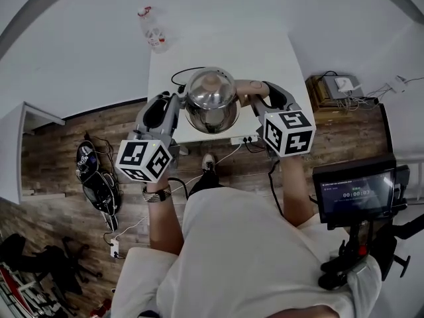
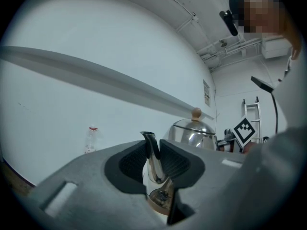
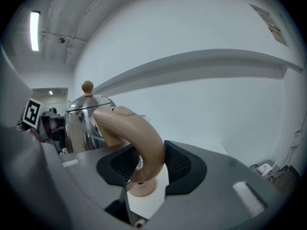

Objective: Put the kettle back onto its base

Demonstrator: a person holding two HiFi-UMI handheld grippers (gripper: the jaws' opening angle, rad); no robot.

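Observation:
A shiny steel kettle with a wooden lid knob hangs between my two grippers, over the near part of the white table. My left gripper is shut on the kettle's thin curved spout, its dark pads pressing both sides. My right gripper is shut on the beige handle. The left gripper view shows the kettle's body beyond the spout. The right gripper view shows it at left. A black cable runs under the kettle. I see no base.
A clear plastic bottle with a red cap stands at the table's far left. A power strip hangs at the table's front edge. A screen on a stand is at right, and black gear lies on the wooden floor at left.

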